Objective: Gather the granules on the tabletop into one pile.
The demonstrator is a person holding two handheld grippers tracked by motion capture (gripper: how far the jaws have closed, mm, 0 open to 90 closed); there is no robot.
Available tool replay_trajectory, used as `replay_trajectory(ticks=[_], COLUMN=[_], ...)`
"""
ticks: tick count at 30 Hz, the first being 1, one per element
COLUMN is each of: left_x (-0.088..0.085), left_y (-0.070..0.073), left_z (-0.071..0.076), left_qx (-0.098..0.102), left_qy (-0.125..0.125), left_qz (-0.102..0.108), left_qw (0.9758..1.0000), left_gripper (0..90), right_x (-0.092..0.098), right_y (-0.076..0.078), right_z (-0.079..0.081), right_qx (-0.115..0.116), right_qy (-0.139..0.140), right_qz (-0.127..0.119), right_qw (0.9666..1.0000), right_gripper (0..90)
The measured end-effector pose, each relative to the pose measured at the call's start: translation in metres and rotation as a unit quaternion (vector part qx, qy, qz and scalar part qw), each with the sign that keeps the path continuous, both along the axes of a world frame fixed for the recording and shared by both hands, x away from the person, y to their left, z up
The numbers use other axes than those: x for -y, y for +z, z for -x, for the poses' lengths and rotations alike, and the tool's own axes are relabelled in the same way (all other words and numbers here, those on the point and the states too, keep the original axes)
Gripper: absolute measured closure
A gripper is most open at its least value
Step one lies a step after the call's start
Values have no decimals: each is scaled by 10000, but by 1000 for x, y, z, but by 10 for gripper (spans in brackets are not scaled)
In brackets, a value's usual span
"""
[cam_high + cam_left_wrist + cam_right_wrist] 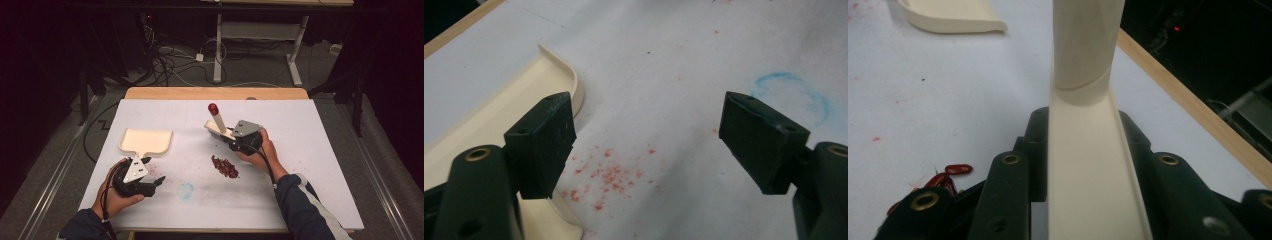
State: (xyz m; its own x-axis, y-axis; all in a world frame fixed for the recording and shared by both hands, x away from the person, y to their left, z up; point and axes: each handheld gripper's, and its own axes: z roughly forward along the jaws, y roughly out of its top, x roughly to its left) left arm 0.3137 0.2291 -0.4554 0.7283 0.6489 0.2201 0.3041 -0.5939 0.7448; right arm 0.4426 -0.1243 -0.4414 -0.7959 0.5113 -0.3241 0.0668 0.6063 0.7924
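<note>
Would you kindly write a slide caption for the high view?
Right gripper clamps a cream brush above red beans; open left gripper waits beside the dustpan.

Cream plastic dustpan tray [146, 140], cream brush handle [1088, 45] with a red cap [213, 108]. Dark red beans [225, 166], probably kidney. White table sheet [300, 150]: pink specks, faint blue ring [793, 95].
</note>
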Motion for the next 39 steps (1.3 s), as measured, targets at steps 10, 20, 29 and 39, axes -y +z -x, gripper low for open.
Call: replay_trajectory(ticks=[10,20,29,39], left_x=[-2,-2,-1,1], left_y=[-1,-3,-2,0], left_z=[3,6,6,5], left_qx=[-43,-69,-54,-6], left_qy=[-7,45,19,-54], left_qz=[-20,-16,-25,-26], left_qw=[10000,10000,10000,10000], left_gripper=[215,213,213,213], right_x=[4,23,41,56], right_y=[-6,0,9,23], right_z=[8,39,49,64], right_qx=[-342,-278,-58,-38], right_qy=[1030,1572,1278,513], right_qz=[49,155,-160,-287], right_qw=[9941,9871,9917,9983], right_gripper=[667,669,671,670])
